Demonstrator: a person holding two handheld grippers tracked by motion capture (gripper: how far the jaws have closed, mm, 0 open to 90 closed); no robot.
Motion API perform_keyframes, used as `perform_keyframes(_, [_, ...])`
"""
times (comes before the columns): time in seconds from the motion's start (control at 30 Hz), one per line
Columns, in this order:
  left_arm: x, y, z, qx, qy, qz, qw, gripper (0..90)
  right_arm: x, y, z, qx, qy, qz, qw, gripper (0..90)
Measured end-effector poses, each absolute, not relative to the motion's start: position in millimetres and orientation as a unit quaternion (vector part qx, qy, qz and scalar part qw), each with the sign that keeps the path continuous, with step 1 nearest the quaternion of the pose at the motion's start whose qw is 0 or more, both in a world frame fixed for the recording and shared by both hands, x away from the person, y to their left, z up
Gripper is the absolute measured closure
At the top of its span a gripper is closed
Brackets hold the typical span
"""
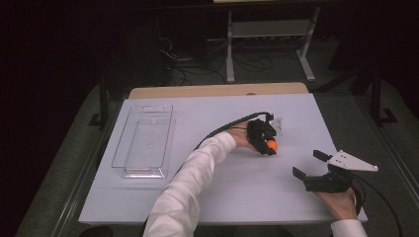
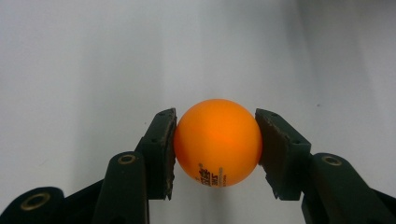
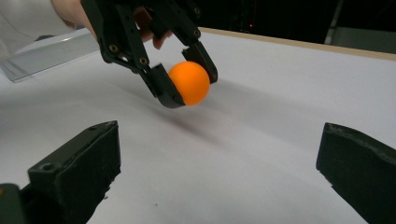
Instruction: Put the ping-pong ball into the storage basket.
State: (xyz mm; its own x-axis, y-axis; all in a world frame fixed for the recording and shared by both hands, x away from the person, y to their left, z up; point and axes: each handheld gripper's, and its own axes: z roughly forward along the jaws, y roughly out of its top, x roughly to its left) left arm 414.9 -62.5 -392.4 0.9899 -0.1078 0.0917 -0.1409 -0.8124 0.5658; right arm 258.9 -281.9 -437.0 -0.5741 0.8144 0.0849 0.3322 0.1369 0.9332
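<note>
Now the left gripper [image 1: 269, 143] is a little right of the middle of the high view, and its two jaws are closed on an orange ball [image 1: 272, 145]. In the left gripper view the ball [image 2: 217, 142] sits in the lower middle of the frame, with one dark pad [image 2: 166, 151] pressed on its left side and the other on its right side. Small dark print is on the lower part of the ball. In the right gripper view the ball [image 3: 189, 83] is in the upper middle of the frame, between the jaws of the left gripper [image 3: 187, 81], and it seems slightly above the white table [image 3: 261, 140]; a faint shadow lies under it.

The right gripper [image 1: 309, 165] is at the lower right of the high view, well apart from the ball. Its jaws are spread wide and nothing is between them.

A clear plastic tray [image 1: 143, 140] lies on the table [image 1: 237, 197] at the left of the high view, far from both grippers.
</note>
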Motion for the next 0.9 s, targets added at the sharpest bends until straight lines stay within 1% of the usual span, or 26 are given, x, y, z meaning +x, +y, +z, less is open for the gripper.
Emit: perform_keyframes(0.9, [402.9, -34.9, -354.5, 0.951, -0.071, 0.045, 0.297, 50.7, 260.8, -282.5, -438.8, 0.401, 0.706, 0.535, 0.233, 0.0])
